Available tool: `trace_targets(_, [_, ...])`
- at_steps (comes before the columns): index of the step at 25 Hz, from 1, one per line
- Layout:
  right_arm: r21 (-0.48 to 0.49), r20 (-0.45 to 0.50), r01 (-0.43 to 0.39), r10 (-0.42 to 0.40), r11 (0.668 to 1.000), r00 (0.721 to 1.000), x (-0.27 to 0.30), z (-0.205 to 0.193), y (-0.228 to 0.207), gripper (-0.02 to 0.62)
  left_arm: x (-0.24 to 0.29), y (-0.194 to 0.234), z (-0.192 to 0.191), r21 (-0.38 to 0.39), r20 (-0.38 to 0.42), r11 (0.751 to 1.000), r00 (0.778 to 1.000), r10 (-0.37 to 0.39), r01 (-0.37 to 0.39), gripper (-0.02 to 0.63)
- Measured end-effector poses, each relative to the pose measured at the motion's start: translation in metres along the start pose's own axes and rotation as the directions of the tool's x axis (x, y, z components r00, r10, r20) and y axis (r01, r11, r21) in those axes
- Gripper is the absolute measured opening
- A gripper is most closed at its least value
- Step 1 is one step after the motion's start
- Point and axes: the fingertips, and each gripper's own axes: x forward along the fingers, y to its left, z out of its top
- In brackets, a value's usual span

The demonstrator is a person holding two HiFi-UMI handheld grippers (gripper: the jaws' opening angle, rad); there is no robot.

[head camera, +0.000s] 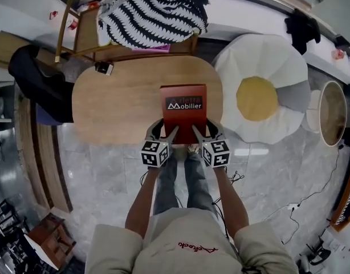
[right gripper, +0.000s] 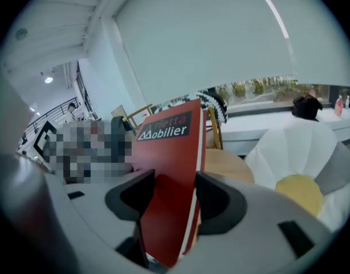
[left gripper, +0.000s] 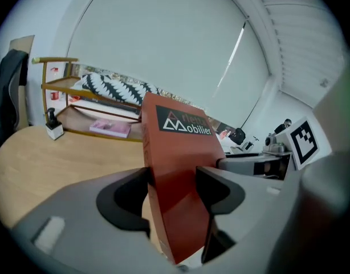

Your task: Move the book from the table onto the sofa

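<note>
A red book [head camera: 183,110] with a black "Mobilier" label is over the near edge of the oval wooden table [head camera: 118,101], cover up. My left gripper [head camera: 163,132] is shut on its near left corner and my right gripper [head camera: 202,132] is shut on its near right corner. In the left gripper view the book [left gripper: 178,170] stands between both jaws of the left gripper [left gripper: 172,190]. The right gripper view shows the book [right gripper: 169,176] pinched the same way by the right gripper [right gripper: 170,196]. The white egg-shaped sofa [head camera: 249,56] with a yellow centre lies right of the table.
A wooden chair with a black-and-white striped throw [head camera: 152,13] stands behind the table. A small black-and-white object [head camera: 104,68] sits at the table's far left. A black bag [head camera: 35,79] is at left, a round basket [head camera: 333,113] at far right, and cables [head camera: 312,198] on the floor.
</note>
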Motion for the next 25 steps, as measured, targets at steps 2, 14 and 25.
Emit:
trace_targets(2, [-0.011, 0.043, 0.006, -0.006, 1.000, 0.999, -0.017, 0.026, 0.006, 0.236, -0.014, -0.013, 0.026, 0.021, 0.033, 1.000, 0.999, -0.001, 0.001, 0.267])
trace_targets(14, [-0.120, 0.220, 0.002, 0.025, 0.993, 0.975, -0.097, 0.164, 0.040, 0.236, -0.087, -0.072, 0.156, 0.097, 0.213, 0.995, 0.977, 0.011, -0.033, 0.267])
trace_targets(25, [-0.200, 0.355, 0.016, 0.058, 0.980, 0.933, -0.142, 0.242, 0.052, 0.236, -0.122, -0.108, 0.234, 0.183, 0.341, 0.981, 0.940, 0.001, -0.067, 0.267])
